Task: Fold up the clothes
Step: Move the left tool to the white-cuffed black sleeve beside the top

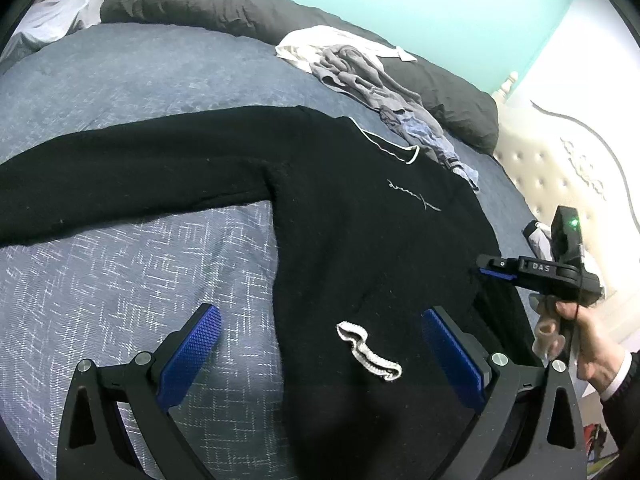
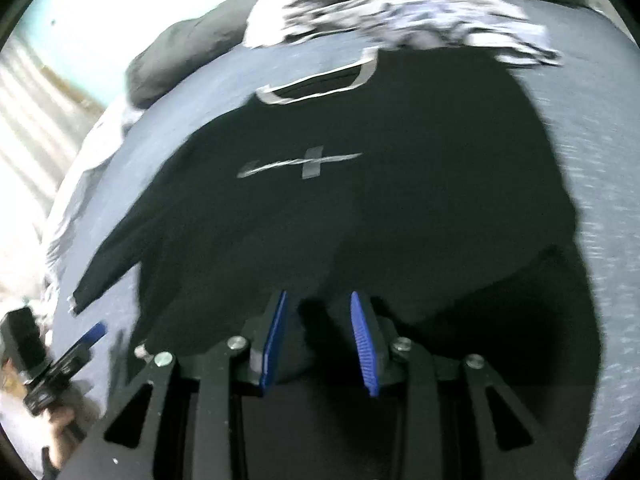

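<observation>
Blue bedspread (image 1: pixel 120 272) borders the black sweater (image 1: pixel 360 240); left tongs (image 1: pixel 320 356) spread wide, right tongs (image 2: pixel 320 340) part-spread, pinching nothing

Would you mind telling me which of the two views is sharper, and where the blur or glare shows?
Left wrist view: sharp, with the black sweater and its lettering crisp, though the fisheye bends the bed. Right wrist view: smeared by motion, the pile of clothes streaked, and the upper left corner washed out by glare.
</observation>
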The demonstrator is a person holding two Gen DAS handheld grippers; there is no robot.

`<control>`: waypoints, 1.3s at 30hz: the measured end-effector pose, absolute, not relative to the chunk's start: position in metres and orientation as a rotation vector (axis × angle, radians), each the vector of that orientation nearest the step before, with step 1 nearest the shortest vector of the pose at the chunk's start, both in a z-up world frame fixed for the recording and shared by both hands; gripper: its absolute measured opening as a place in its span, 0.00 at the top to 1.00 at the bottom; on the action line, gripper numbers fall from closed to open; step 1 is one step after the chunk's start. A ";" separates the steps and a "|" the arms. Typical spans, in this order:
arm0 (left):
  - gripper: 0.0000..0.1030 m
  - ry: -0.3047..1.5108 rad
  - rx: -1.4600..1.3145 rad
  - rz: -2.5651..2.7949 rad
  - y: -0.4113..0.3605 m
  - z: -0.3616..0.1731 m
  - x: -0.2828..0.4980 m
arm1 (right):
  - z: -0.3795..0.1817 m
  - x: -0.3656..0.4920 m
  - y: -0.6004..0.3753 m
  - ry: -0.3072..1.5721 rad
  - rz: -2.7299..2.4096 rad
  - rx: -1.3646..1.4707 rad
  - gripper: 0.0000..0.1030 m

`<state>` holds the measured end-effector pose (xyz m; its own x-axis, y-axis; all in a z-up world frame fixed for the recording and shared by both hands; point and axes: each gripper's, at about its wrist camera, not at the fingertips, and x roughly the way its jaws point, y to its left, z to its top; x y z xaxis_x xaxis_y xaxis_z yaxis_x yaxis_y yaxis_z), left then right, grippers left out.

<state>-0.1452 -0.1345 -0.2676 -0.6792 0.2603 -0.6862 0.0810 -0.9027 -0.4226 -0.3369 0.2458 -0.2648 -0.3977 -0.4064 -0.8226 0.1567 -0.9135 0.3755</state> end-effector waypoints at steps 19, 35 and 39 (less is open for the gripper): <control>0.00 -0.711 -1.247 2.765 -0.158 -0.269 -0.142 | -0.257 -0.300 0.256 -0.620 -2.471 1.321 0.68; 0.00 -0.985 -1.380 2.929 -0.283 -0.243 -0.088 | -0.257 -0.258 0.232 -0.658 -2.445 1.211 0.51; 0.00 -1.156 -1.408 2.966 -0.331 -0.248 -0.071 | -0.261 -0.257 0.231 -0.651 -2.444 1.207 0.51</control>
<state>-0.0706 -0.3311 -0.2484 -0.6250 -0.0224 -0.7803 0.5445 -0.7288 -0.4152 -0.2572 0.2312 -0.2612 -0.5825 -0.4845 -0.6527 0.0958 -0.8383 0.5367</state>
